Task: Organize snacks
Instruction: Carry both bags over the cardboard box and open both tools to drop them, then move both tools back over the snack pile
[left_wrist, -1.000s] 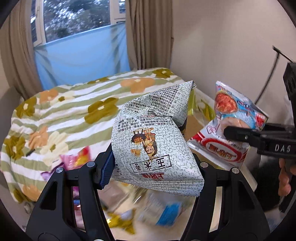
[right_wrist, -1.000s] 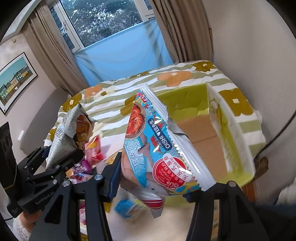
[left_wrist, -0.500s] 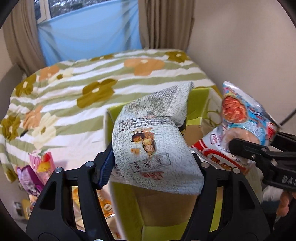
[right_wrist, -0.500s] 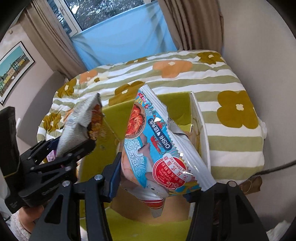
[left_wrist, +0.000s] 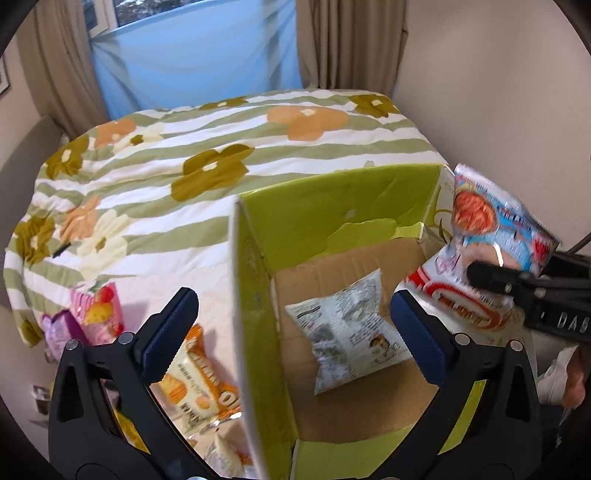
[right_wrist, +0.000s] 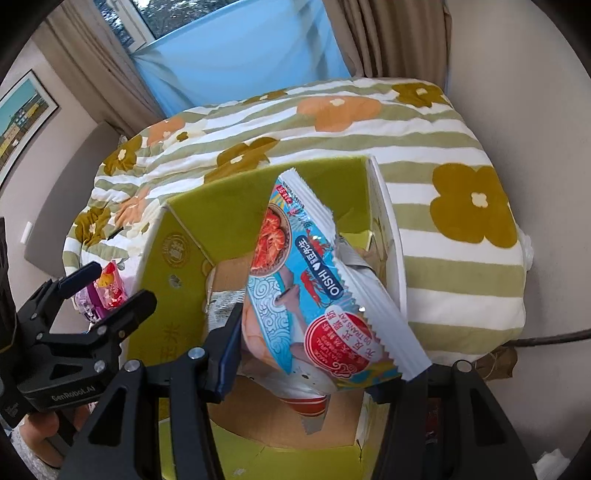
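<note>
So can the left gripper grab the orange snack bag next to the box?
Probably yes: the left gripper is open and empty, and the orange snack bag lies uncovered just outside the box's wall, under its left finger.

Left tongs (left_wrist: 293, 312) just sprung wide above green box (left_wrist: 332, 206), grey-white snack bag (left_wrist: 351, 332) lying loose between them, blue shrimp-chip bag (left_wrist: 491, 221) gripped rightward

Snack bags and the green box on the bed

A grey-white speckled foil snack bag (left_wrist: 349, 334) lies flat on the brown floor of the open lime-green cardboard box (left_wrist: 255, 295); a blue-and-red glossy prawn-cracker bag (right_wrist: 314, 295) hangs tilted above the box; an orange wrapped snack (left_wrist: 199, 384) and pink packets (left_wrist: 98, 314) lie on the bed left of the box.
</note>
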